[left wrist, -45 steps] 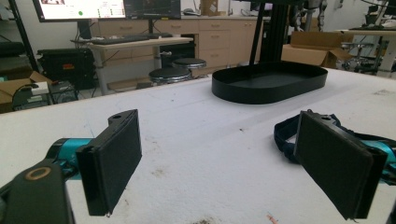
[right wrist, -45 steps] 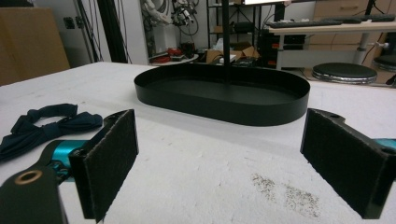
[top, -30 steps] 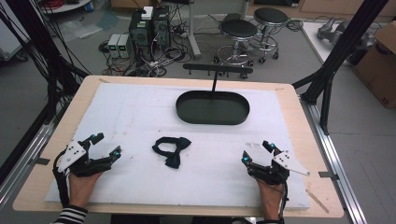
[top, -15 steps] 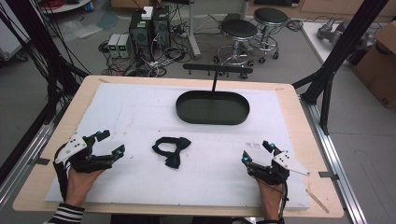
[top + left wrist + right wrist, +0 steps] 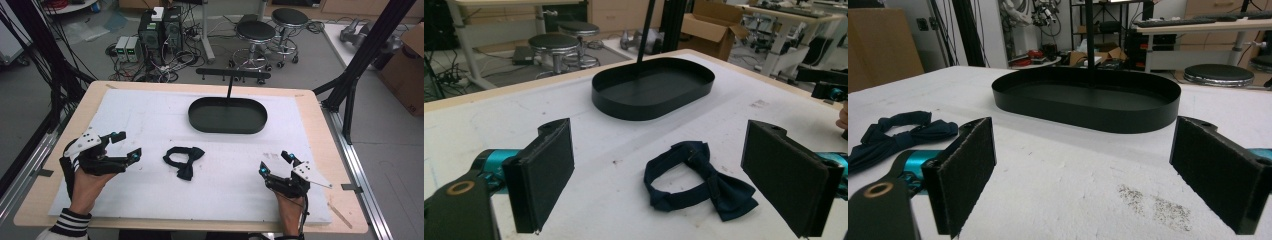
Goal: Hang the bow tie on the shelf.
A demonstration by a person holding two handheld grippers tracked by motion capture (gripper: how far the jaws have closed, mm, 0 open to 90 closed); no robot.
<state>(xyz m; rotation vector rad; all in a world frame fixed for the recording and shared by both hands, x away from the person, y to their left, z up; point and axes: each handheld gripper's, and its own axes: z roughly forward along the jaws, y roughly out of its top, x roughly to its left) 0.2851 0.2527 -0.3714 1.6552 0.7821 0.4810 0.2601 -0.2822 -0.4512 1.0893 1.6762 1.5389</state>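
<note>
A dark navy bow tie (image 5: 183,160) lies flat on the white mat, near the middle front; it appears again in the left gripper view (image 5: 696,180) and at the left edge of the right gripper view (image 5: 893,135). A black oval tray (image 5: 227,115) stands empty behind it (image 5: 654,87) (image 5: 1088,97). My left gripper (image 5: 126,147) is open, left of the bow tie and a short way off, its jaws wide apart with the tie ahead between them (image 5: 674,182). My right gripper (image 5: 273,164) rests open at the front right, nothing between its jaws (image 5: 1083,175).
The white mat (image 5: 150,115) covers a wooden table (image 5: 320,130). A black T-shaped stand (image 5: 231,76) rises behind the tray. Stools, computers and cables sit on the floor beyond the far edge; black frame posts flank both sides.
My left gripper has lifted and moved right and slightly forward, toward the bow tie. The right gripper and the bow tie have stayed put.
</note>
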